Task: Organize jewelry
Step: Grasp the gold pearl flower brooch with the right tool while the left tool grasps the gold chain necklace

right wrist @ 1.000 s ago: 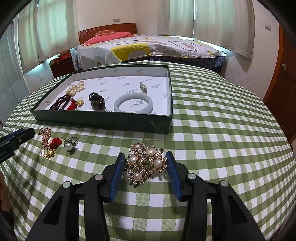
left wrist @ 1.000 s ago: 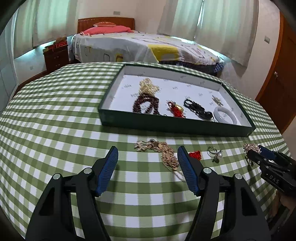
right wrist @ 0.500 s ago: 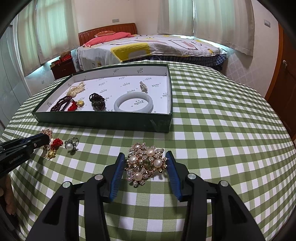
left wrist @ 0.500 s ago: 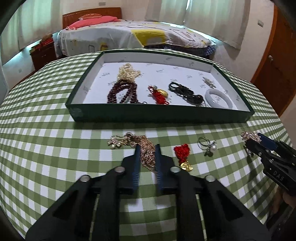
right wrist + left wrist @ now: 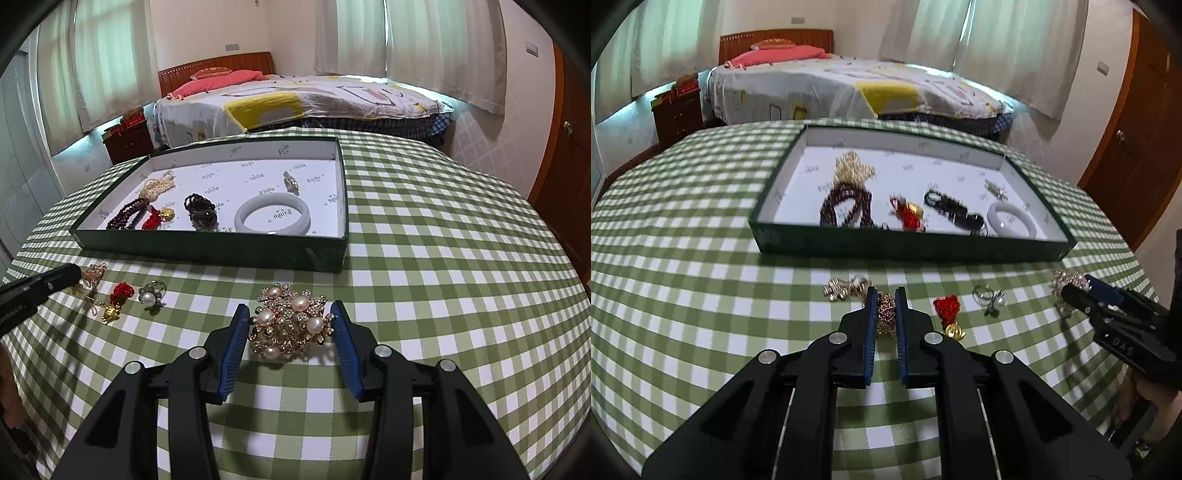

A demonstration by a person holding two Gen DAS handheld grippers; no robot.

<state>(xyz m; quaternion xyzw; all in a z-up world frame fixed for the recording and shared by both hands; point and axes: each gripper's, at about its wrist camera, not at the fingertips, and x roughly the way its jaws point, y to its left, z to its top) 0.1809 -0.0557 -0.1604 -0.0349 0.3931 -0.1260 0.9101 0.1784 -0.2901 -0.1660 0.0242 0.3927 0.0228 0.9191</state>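
The left gripper [image 5: 885,295] is clamped on the gold chain [image 5: 885,314] lying on the checked tablecloth [image 5: 701,295]; the right gripper [image 5: 291,317] brackets the pearl brooch [image 5: 290,321], its pads seeming to touch the edges; beyond lie a red charm [image 5: 117,301] and pearl ring [image 5: 151,294]; farther, the green tray [image 5: 221,248] holds a white bangle [image 5: 272,218].

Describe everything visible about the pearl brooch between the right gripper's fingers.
The pearl brooch is a gold-coloured metal cluster of small sparkly flowers set with about five round white pearls. It lies flat on the green checked tablecloth, in front of the green tray and outside it. The right gripper straddles it: its blue pads stand at the brooch's two sides, and contact cannot be confirmed.
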